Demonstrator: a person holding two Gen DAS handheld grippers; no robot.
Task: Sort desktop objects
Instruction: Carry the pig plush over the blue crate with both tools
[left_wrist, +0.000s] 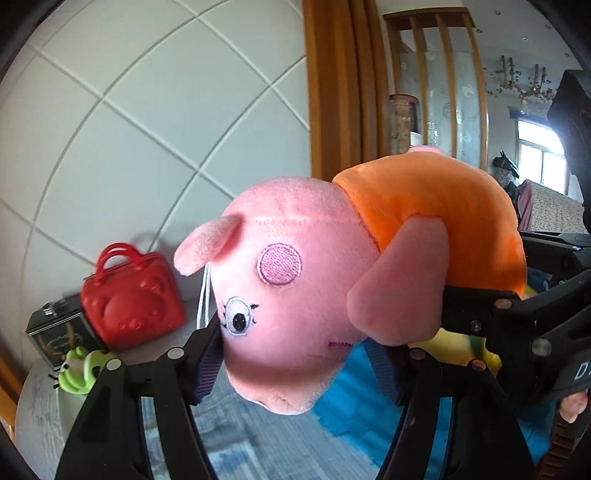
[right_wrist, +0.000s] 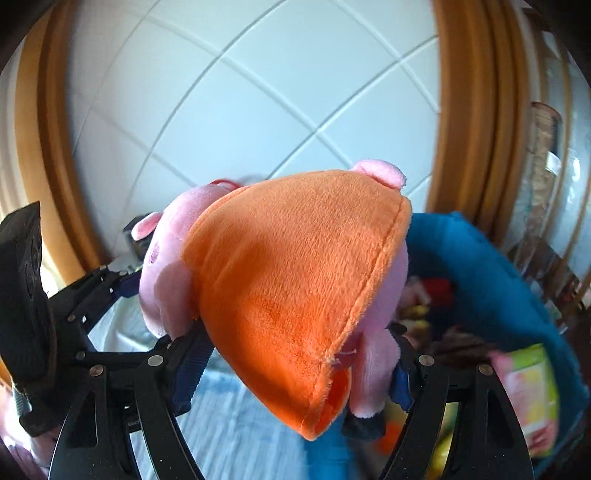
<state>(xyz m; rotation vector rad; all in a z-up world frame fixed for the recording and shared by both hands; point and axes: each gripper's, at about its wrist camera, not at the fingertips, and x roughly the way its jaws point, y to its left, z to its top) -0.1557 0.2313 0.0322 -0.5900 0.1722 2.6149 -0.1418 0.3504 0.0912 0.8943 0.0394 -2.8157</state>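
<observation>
I am gripping the pink plush pig in an orange dress (left_wrist: 295, 280) with both tools: left gripper (left_wrist: 291, 354) clamping its head, right gripper (right_wrist: 299, 369) clamping its body. Transfer step underway; next, lowering toward the blue fabric bin (right_wrist: 491, 280) at three o'clock.

The plush pig (left_wrist: 295, 280) is hiding most of the table behind it. In the right wrist view its face is turning away unseen, and the contents of the blue bin (right_wrist: 491, 273) are blurring beyond telling.

A home: wooden door frame (left_wrist: 332, 88), slatted room divider (left_wrist: 436, 74), toy-strewn tabletop (left_wrist: 37, 406).
</observation>
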